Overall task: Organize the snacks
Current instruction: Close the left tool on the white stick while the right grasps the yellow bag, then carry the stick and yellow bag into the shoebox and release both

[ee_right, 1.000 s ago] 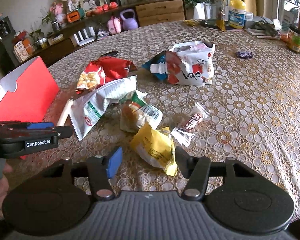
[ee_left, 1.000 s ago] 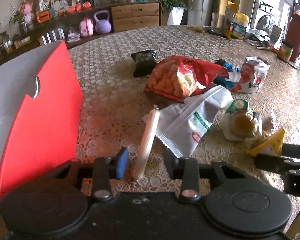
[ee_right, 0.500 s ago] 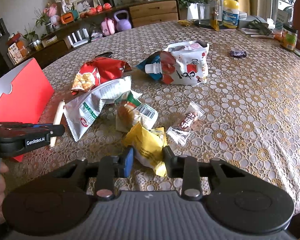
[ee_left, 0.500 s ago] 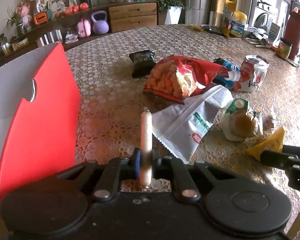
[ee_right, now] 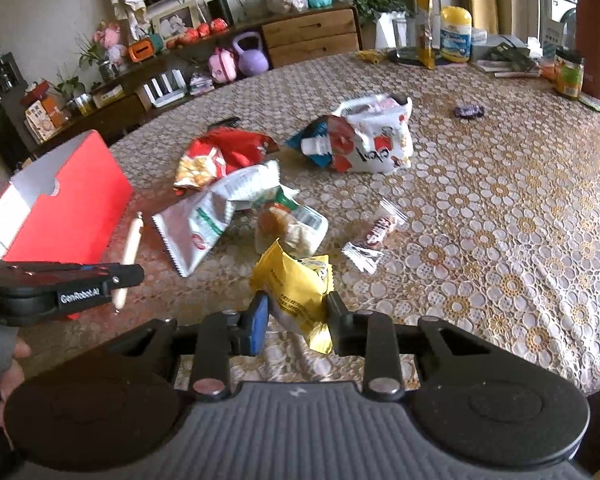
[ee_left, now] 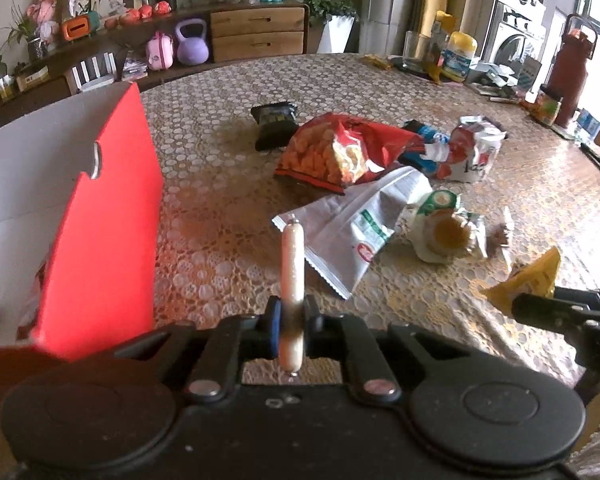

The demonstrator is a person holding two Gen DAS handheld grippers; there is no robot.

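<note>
My left gripper (ee_left: 292, 330) is shut on a pale sausage stick (ee_left: 292, 276), which points up and away from the jaws, lifted off the table. To its left stands the red box (ee_left: 100, 216) with a white inside. My right gripper (ee_right: 296, 320) is shut on a yellow snack packet (ee_right: 296, 284), raised a little above the lace tablecloth. In the right wrist view the left gripper (ee_right: 118, 280) shows at the left edge with the sausage stick (ee_right: 131, 240) in it, next to the red box (ee_right: 72, 216).
Loose on the table lie a red chips bag (ee_left: 336, 152), a white bag (ee_left: 356, 224), a round snack pack (ee_left: 444, 232), a black packet (ee_left: 274, 122), a white-red pouch bag (ee_right: 372, 140), a small candy wrapper (ee_right: 376, 234). Bottles and jars stand at the far right edge.
Both grippers closed, the left on the sausage stick and the right on the yellow packet. Both then lifted their items slightly off the table.
</note>
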